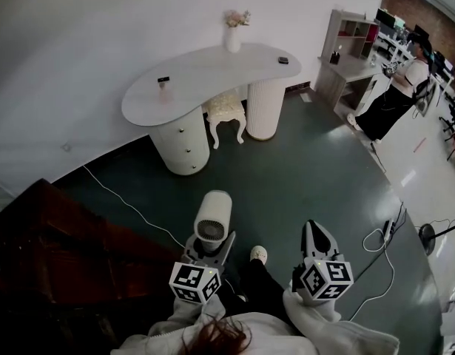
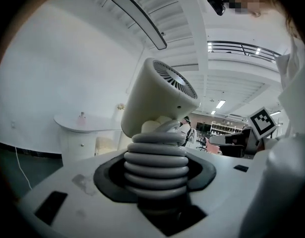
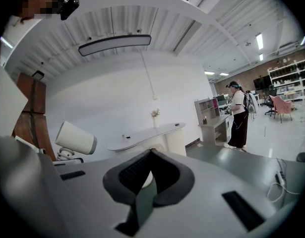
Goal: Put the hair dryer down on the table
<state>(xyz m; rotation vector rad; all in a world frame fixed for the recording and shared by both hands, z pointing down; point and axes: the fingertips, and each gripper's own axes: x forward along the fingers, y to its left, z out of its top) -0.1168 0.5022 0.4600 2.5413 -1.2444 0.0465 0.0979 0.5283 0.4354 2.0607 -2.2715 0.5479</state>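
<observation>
The white hair dryer [image 1: 212,217] stands upright in my left gripper [image 1: 210,248], low in the head view, above the dark green floor. In the left gripper view the jaws are shut on the dryer's handle, which is wound with its grey cord [image 2: 156,170], and the dryer head [image 2: 159,100] tilts up to the right. The white curved table [image 1: 212,72] stands well ahead by the wall, far from both grippers. My right gripper [image 1: 316,231] is beside the left one, shut, with nothing between its jaws [image 3: 151,155]. The dryer [image 3: 75,138] also shows at the left of the right gripper view.
On the table are a vase of flowers [image 1: 233,35] and two small dark items [image 1: 283,60]. A white stool [image 1: 226,109] sits under it. A person [image 1: 393,95] stands by a grey shelf desk [image 1: 353,58]. Cables [image 1: 382,235] lie on the floor at right, and dark wooden steps [image 1: 57,250] are at left.
</observation>
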